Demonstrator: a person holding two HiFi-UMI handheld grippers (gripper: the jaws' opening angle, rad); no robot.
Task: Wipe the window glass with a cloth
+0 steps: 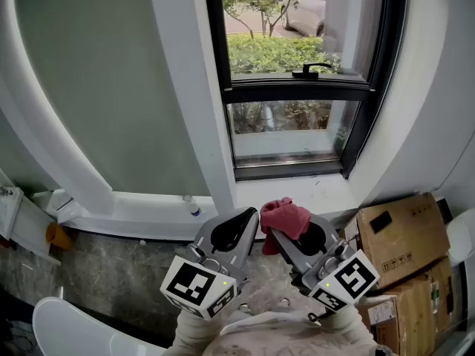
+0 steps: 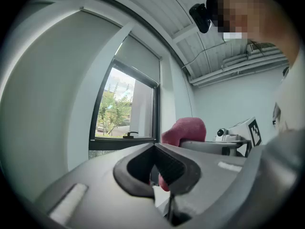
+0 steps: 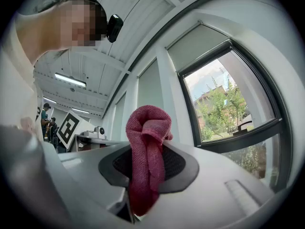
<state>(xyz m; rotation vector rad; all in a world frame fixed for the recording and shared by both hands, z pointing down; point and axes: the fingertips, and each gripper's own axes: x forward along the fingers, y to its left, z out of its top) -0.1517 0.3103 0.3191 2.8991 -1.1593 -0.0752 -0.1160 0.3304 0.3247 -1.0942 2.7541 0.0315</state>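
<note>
A dark pink cloth [image 1: 285, 217] is bunched up and pinched in my right gripper [image 1: 276, 234], whose jaws are shut on it; in the right gripper view the cloth [image 3: 147, 151] stands up between the pads. My left gripper [image 1: 252, 215] is beside it on the left, jaws shut with nothing in them, and the cloth [image 2: 185, 129] shows just past its tips. Both grippers are held low, in front of the sill and pointing up at the window glass [image 1: 286, 21]. The window has a black frame and a black handle [image 1: 311, 70]. Neither gripper touches the glass.
A white sill [image 1: 312, 191] runs under the window, with a small bottle [image 1: 193, 208] on the ledge to the left. Cardboard boxes [image 1: 397, 236] are stacked at the right. A white pillar [image 1: 189, 87] stands left of the window. An orange cup [image 1: 57, 235] sits far left.
</note>
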